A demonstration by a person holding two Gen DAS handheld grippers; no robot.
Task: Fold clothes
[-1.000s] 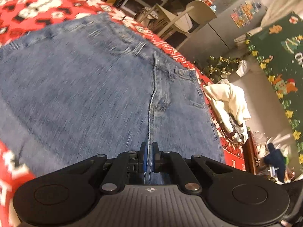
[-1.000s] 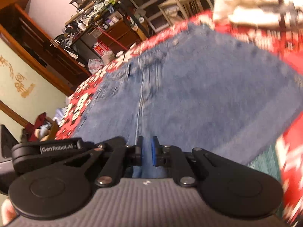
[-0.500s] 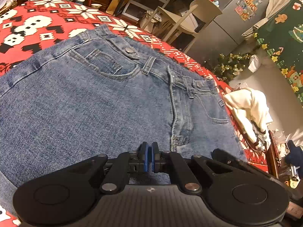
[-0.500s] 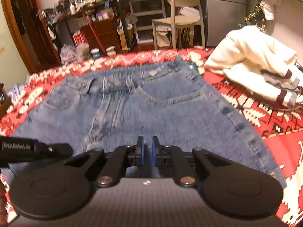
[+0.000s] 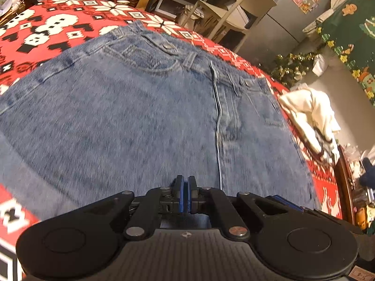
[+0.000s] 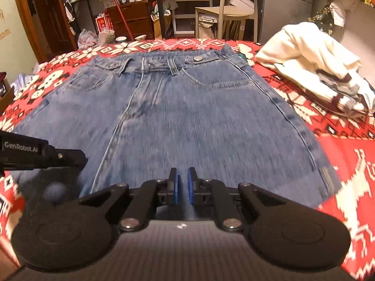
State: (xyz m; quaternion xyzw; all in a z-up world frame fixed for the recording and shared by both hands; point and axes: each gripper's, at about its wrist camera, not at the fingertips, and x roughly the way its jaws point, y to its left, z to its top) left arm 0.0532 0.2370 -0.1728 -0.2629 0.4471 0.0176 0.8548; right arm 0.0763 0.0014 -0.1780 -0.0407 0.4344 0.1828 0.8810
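A pair of blue jeans (image 5: 145,117) lies flat on a red patterned cloth, waistband at the far side; it also shows in the right wrist view (image 6: 187,117). My left gripper (image 5: 185,193) is shut on the near denim edge. My right gripper (image 6: 182,188) has its blue pads close together with denim between them at the near edge. The left gripper's body (image 6: 39,154) shows at the left of the right wrist view.
The red and white patterned cloth (image 5: 46,28) covers the table. A cream sweater (image 6: 311,63) lies in a heap at the right, also in the left wrist view (image 5: 309,117). A chair (image 6: 232,11) and cluttered shelves stand beyond the far edge.
Both grippers have moved along the jeans, still holding the near denim edge. The view has steadied after a fast swing, and the waistband has drifted a little farther away.
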